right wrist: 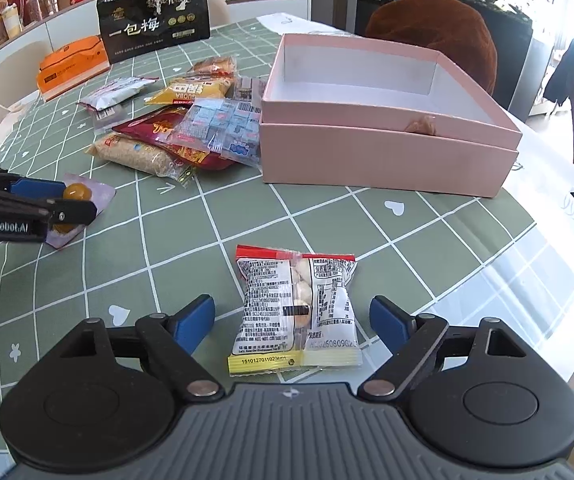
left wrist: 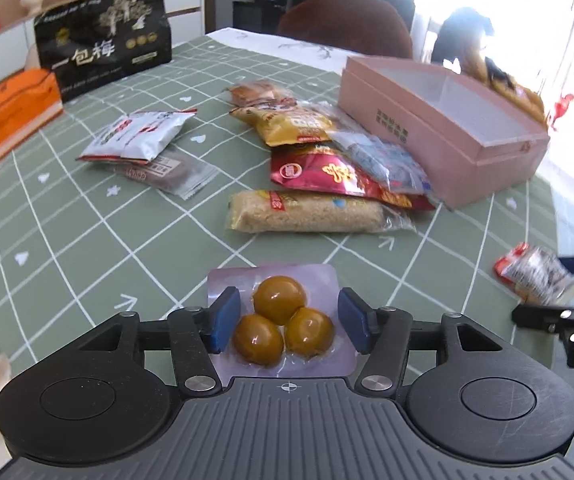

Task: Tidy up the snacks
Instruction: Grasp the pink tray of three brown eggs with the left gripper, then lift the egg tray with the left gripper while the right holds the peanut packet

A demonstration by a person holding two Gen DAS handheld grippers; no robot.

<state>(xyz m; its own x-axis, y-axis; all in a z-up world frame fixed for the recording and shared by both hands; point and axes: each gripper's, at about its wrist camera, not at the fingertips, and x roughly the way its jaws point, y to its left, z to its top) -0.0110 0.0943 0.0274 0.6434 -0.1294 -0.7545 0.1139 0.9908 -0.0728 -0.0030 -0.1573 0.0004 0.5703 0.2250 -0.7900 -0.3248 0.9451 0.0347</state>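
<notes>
Green-checked counter [right wrist: 247, 216] with pink box [right wrist: 387, 156] open for loading: left gripper [left wrist: 287, 316] jaws spread around egg pack [left wrist: 283, 320], right gripper [right wrist: 293, 320] jaws spread around nut packet [right wrist: 295, 308], both pre-positioned for pickup.

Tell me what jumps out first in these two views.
The open pink box sits at the far right of the green checked tablecloth, a heap of snack packets against its left side. Nearer, the left hand-held gripper straddles a pack of three brown eggs, and the right hand-held gripper straddles a white nut packet, both open.
</notes>
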